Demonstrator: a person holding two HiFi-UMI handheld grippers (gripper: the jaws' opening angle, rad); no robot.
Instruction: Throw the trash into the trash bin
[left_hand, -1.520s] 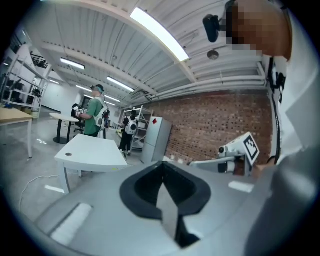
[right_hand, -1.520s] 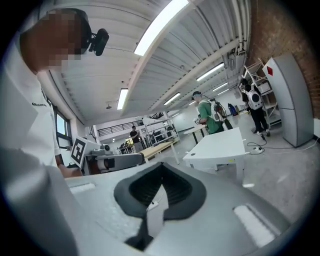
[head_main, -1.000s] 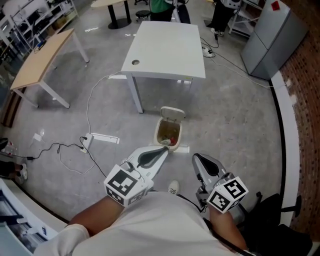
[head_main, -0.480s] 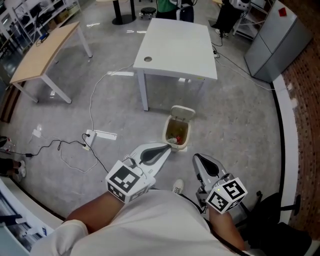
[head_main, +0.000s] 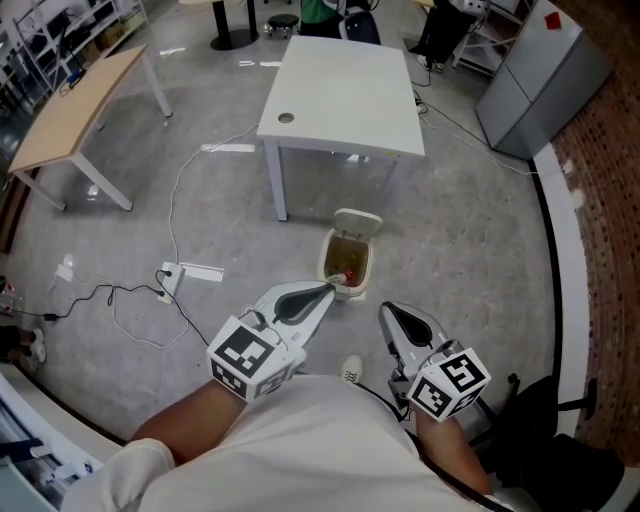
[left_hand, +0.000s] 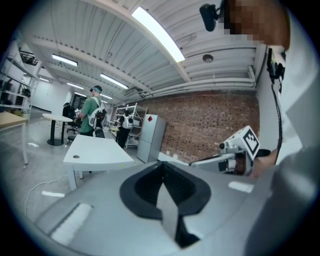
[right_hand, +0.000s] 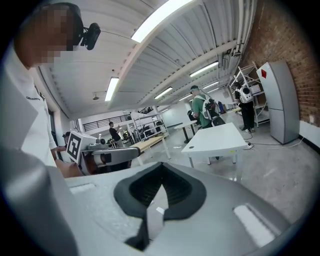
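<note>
Closed, empty left gripper (head_main: 327, 291) by near rim of trash bin (head_main: 364, 265), closed right gripper (head_main: 387, 311) alongside, open floor (head_main: 470, 230) around.

Left gripper (head_main: 322, 293): held low in front of the body, pointing forward and slightly down. Jaws closed together, nothing between them.

Right gripper (head_main: 388, 313): beside it, apart, not touching, set a little further back. Same slight downward tilt, jaws closed, empty.

Left forearm (head_main: 182, 435) and right forearm (head_main: 457, 465) reach forward from the torso, one behind each gripper.
</note>
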